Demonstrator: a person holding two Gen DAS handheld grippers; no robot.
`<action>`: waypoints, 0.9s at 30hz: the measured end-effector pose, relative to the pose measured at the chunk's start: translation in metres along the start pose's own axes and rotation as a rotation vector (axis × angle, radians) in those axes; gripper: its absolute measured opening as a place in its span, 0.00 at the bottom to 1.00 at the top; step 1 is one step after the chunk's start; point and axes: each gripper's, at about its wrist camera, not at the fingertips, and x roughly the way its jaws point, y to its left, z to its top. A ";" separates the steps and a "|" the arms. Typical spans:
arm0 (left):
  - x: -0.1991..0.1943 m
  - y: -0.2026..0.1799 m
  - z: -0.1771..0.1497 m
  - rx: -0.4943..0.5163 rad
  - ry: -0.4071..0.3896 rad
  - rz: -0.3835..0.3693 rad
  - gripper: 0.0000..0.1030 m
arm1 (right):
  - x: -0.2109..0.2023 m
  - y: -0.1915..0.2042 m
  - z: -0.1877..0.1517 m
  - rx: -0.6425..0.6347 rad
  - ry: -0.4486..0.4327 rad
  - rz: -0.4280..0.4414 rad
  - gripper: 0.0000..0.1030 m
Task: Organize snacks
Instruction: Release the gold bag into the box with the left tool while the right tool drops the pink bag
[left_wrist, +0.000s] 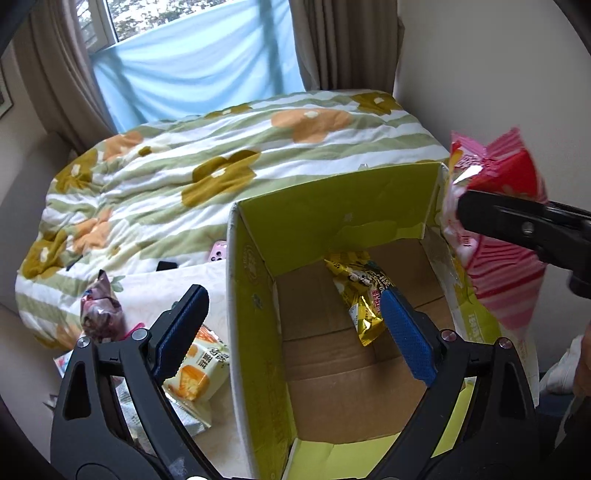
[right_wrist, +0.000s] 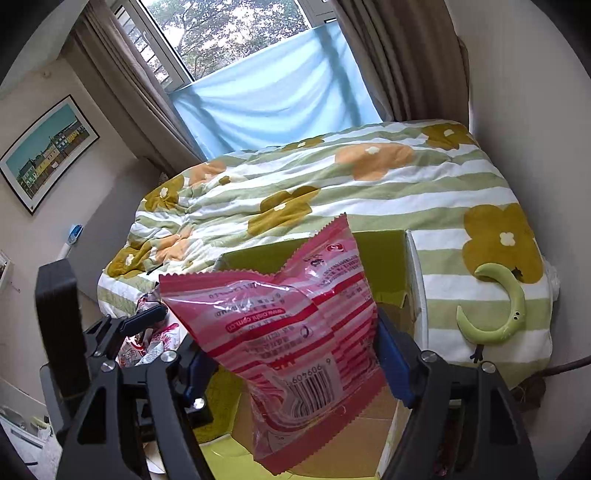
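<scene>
The open cardboard box (left_wrist: 332, 332) with its green-lined flaps serves as the landmark here: it stands at the foot of the bed (left_wrist: 221, 155), whose green-striped flowered quilt spreads behind it up to the curtained window. The right tool (right_wrist: 295, 354) is clamped on a pink-and-red striped snack bag (right_wrist: 291, 332), its blue-padded fingers pressing the bag from both sides; seen from the left wrist, that bag (left_wrist: 495, 229) hangs just outside and above the box's right wall. The left tool (left_wrist: 295, 325) is spread wide and holds nothing, straddling the box's left wall so that one finger hangs inside the box and the other outside it. On the box floor, toward the far wall, lies a yellow snack packet (left_wrist: 358, 295), just beside the inner blue finger pad. Left of the box, on a pale counter (left_wrist: 177, 284), rest an orange-and-white snack packet (left_wrist: 199, 365) close to the box wall and a crumpled purplish packet (left_wrist: 101, 310) further left. On the quilt to the right of the box lies a green crescent-shaped toy (right_wrist: 498, 306)
</scene>
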 end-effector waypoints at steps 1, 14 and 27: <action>-0.004 0.001 0.000 -0.004 -0.003 0.004 0.91 | 0.005 0.002 0.003 -0.008 0.009 -0.003 0.71; -0.016 0.021 -0.003 -0.055 0.008 0.031 0.91 | 0.073 -0.015 0.006 -0.014 0.109 -0.090 0.95; -0.037 0.029 -0.019 -0.062 0.005 -0.001 0.91 | 0.038 -0.015 -0.007 -0.012 0.040 -0.116 0.96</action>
